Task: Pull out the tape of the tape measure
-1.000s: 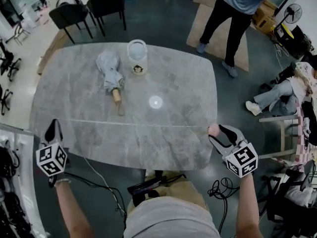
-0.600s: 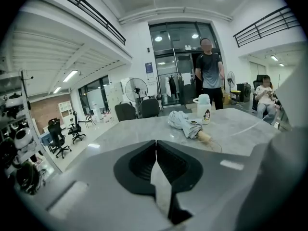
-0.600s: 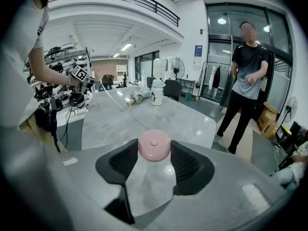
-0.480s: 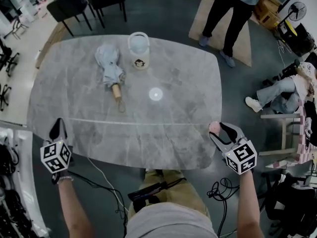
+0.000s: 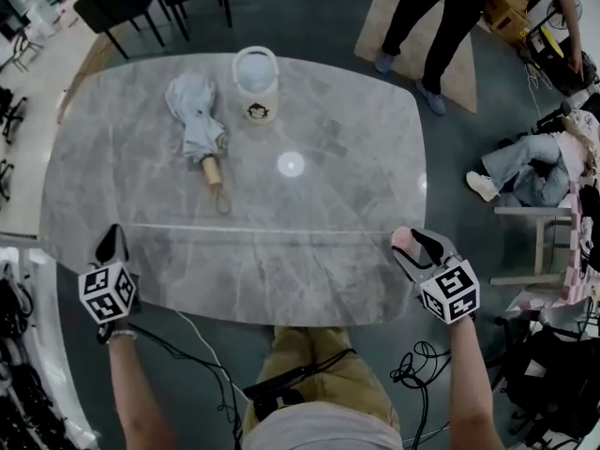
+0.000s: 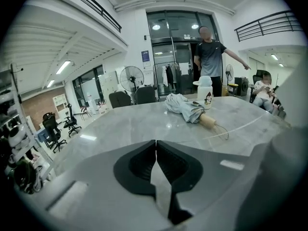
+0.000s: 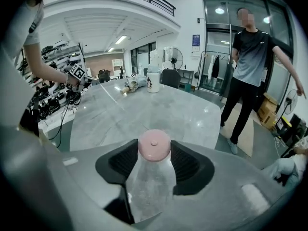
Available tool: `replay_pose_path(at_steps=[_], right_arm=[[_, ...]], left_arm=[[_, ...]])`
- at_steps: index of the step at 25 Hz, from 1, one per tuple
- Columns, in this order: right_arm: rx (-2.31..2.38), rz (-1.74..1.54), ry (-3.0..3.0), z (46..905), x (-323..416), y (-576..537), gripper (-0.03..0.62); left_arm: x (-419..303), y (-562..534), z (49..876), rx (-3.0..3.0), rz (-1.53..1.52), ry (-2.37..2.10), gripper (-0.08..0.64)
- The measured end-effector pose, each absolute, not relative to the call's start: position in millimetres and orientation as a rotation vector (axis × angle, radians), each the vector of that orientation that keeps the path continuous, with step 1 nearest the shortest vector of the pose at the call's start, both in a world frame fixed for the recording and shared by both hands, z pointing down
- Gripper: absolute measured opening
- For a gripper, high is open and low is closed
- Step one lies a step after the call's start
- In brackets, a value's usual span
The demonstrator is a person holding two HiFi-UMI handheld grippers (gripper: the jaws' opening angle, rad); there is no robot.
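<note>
Two handheld grippers are hanging at the near edge of the grey marble table (image 5: 309, 284), one at each near corner.

1. Left gripper (image 5: 112, 237), near left: it is standing with its jaws pressed together, seemingly pinching the free end of the tape (image 5: 262, 229).
2. Right gripper (image 5: 413, 244), near right: it is gripping the pink round tape measure (image 7: 154, 145), with its jaws spread wide and its pads pressing on the case's sides.
3. Tape: it is lying as a thin pale line across the near table, its long axis running left to right from the left jaws to the case.

Judgement: any further draw is calling for the hands to part along that line. The left hand is nearer the tape's end, the right nearer the case.

4. Farther off: a folded umbrella (image 5: 192, 111) and a white lidded container (image 5: 256, 82) are sitting far left of centre, well apart from the tape.
</note>
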State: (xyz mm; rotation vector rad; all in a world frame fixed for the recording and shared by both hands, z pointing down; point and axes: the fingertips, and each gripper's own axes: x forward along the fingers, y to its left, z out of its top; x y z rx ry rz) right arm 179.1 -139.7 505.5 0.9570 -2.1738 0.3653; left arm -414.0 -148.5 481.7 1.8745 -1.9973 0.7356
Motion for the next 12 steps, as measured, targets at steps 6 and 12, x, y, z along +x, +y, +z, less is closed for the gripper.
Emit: replay_pose_path(at_steps=[6,12], right_arm=[[0.965,0.406,-2.147,529,181,-145,0.213],[0.948,0.433,-2.123,548,181,-148,0.213]], left_arm=[[-411,-152,506,1.853,0.769,-1.962,0.023],[-411,-156,523,1.835,0.796,-1.932,0.023]])
